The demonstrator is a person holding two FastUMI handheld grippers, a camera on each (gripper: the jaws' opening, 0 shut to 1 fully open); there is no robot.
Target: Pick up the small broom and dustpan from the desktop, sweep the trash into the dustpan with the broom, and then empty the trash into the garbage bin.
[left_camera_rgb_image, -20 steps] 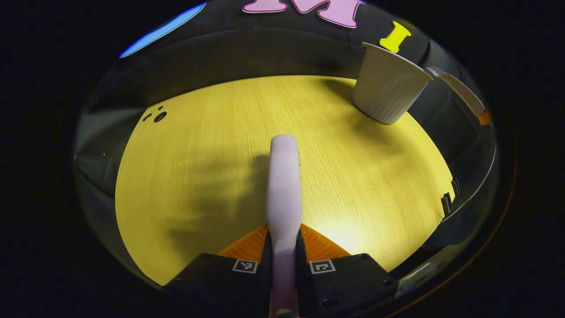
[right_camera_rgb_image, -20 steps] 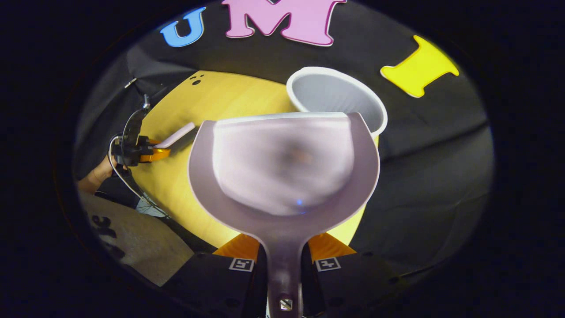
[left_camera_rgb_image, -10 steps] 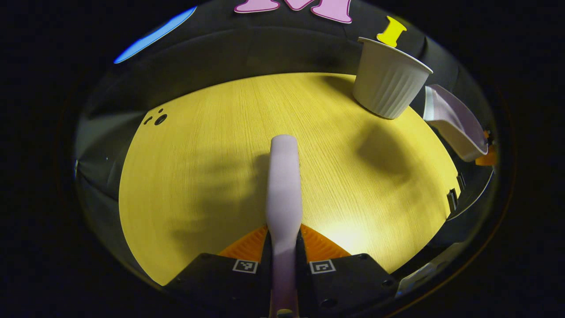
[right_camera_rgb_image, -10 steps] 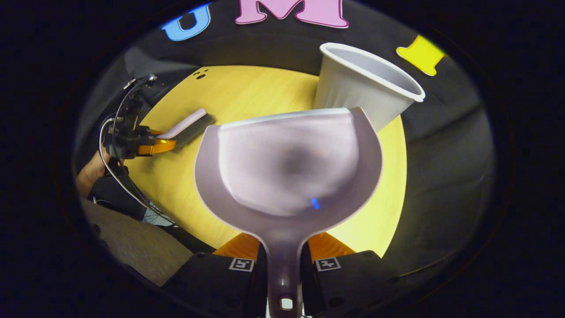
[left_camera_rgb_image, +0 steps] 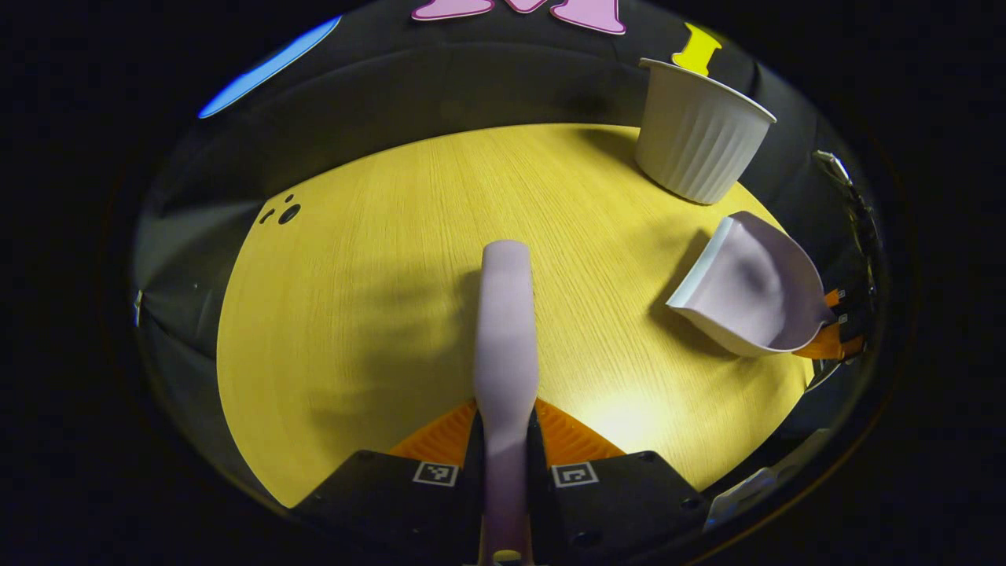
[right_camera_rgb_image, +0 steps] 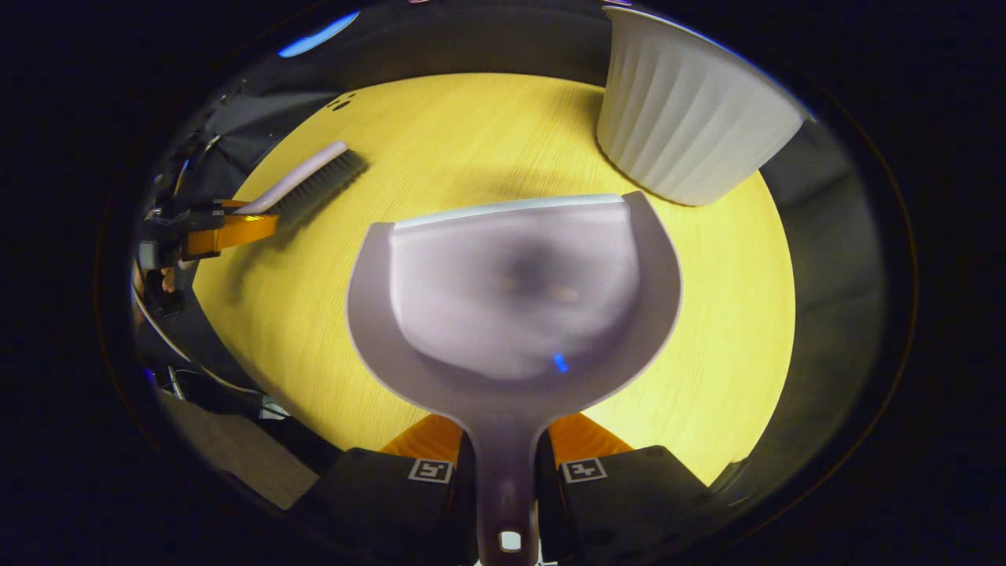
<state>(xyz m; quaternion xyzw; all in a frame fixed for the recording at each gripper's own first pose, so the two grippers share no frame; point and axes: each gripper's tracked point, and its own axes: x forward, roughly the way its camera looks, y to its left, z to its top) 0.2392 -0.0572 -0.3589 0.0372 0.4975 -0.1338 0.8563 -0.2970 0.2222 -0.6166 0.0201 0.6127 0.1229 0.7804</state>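
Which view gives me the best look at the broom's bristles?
The right gripper view. There the broom is seen from the side, held over the table by the left gripper, with dark bristles under its pale back. In the left gripper view the broom is seen from above along its back, bristles hidden.

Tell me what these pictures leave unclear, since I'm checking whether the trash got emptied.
- Bin inside: left gripper view shows its outer wall; right gripper view cuts off its rim.
- Dustpan floor: blurred in right gripper view, so leftover trash can't be judged.
- Broom bristles: under its back, left gripper view.
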